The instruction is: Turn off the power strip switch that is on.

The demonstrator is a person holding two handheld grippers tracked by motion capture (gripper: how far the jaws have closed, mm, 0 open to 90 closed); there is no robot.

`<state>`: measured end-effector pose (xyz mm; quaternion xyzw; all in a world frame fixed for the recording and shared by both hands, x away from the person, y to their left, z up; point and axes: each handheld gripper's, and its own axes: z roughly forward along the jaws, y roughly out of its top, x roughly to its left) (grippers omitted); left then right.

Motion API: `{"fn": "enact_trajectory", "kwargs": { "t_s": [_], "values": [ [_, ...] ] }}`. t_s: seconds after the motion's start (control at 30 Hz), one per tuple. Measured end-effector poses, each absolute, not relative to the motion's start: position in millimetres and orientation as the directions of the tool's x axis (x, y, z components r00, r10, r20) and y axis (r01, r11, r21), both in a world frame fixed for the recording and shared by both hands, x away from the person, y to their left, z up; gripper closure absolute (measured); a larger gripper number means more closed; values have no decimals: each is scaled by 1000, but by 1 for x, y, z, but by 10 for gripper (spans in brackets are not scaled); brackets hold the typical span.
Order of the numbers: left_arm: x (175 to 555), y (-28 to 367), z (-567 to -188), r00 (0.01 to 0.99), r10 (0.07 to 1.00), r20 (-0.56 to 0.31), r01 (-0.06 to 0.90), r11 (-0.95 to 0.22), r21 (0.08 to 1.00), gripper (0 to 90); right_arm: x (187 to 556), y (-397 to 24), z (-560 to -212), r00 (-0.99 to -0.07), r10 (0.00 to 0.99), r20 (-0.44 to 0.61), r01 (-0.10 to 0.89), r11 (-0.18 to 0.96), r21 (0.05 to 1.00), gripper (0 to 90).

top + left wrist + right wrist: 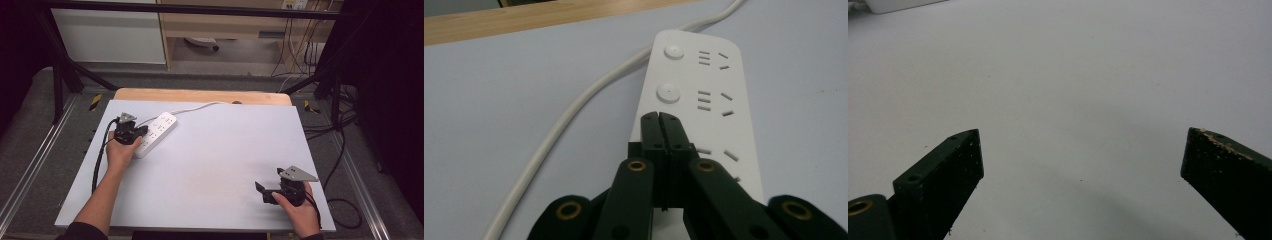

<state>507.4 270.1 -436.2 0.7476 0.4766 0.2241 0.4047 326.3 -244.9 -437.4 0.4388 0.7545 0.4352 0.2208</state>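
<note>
A white power strip [157, 132] [704, 105] lies at the back left of the white table top [215, 160], its white cable [192, 107] [574, 112] running off toward the wooden back edge. My left gripper [144, 131] [659, 116] hovers over the near part of the strip with its jaws pressed together and nothing between them. Two round buttons [673, 51] and several socket slots show just beyond its tips. My right gripper [259, 189] [1082, 145] rests low at the front right of the table, jaws spread wide over bare table surface.
A wooden strip [200, 95] borders the table's far edge. Black frame legs [65, 75] and loose cables [345, 150] stand on the floor around it. A sliver of the strip [898, 5] shows at the top left of the right gripper view.
</note>
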Motion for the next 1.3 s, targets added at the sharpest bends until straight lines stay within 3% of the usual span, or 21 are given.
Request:
{"fn": "enact_trajectory", "kwargs": {
  "t_s": [1.3],
  "values": [
    [506,270,-435,441,897,-45,541,-225,810,900,327,-245,-438,-520,853,49,469,237,851,42]
  ]
}}
